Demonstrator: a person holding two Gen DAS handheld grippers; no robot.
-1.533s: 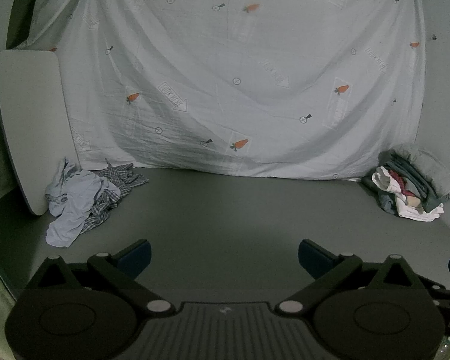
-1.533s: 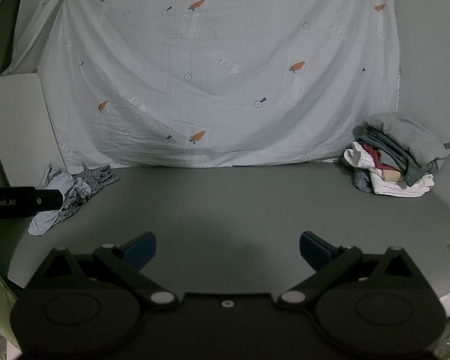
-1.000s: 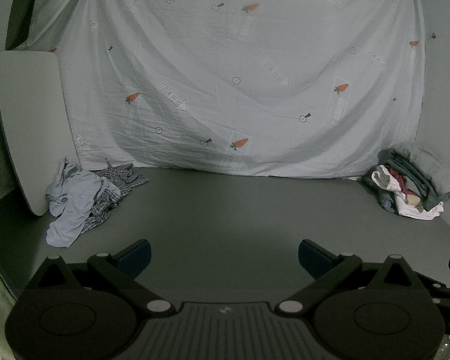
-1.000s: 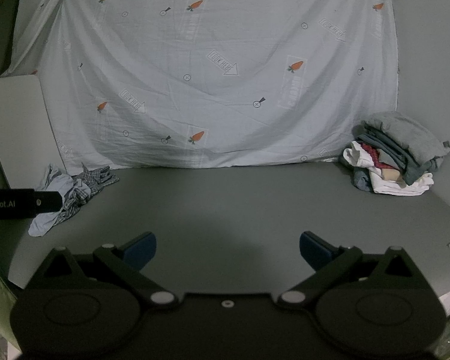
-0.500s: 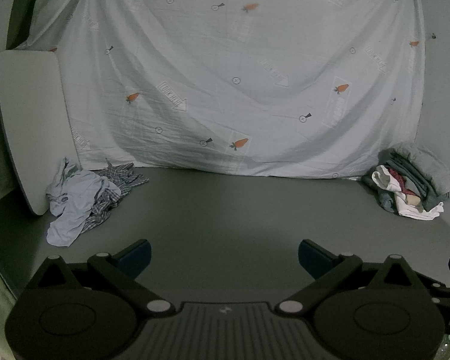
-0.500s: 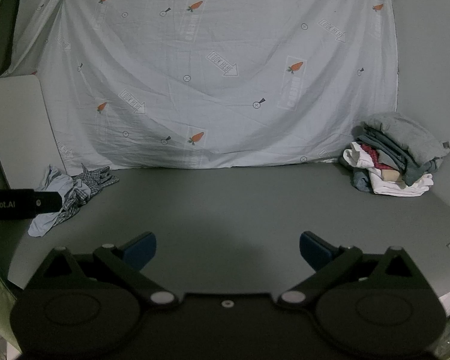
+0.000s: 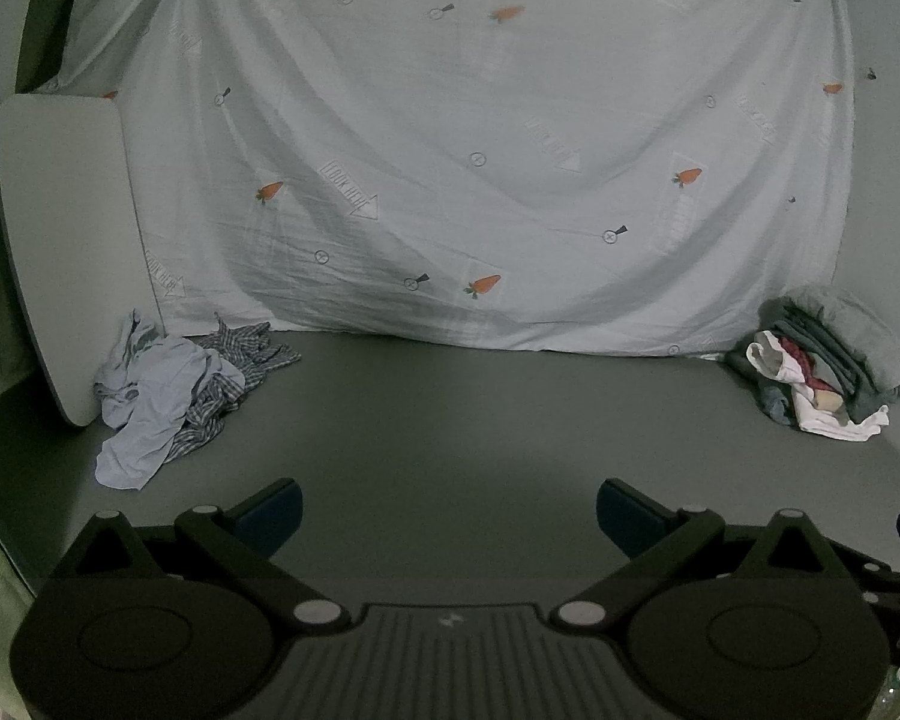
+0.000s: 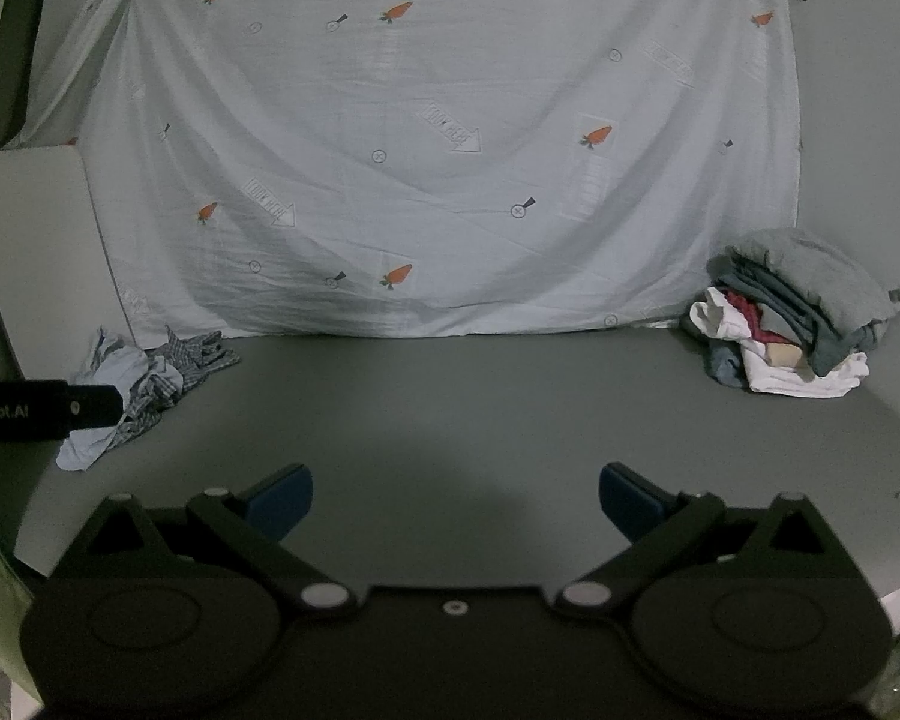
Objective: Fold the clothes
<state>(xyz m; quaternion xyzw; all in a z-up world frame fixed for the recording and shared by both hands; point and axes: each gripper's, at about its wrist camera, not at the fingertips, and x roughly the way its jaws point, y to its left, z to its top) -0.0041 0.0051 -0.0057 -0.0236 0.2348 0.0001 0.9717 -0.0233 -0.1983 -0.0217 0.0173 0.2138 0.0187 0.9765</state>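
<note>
My left gripper (image 7: 447, 516) and right gripper (image 8: 456, 495) hover fingers spread wide, holding nothing, crumpled clothes (image 7: 168, 387) far left, folded stack (image 8: 798, 324) far right.

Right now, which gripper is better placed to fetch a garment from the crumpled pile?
Probably left. The crumpled pile looks nearer the left gripper than the right gripper; both are open and empty.

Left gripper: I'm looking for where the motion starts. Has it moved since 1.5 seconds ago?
No. In the left wrist view, the crumpled pile and the white board sit where they did, so the left gripper is holding its position.
</note>
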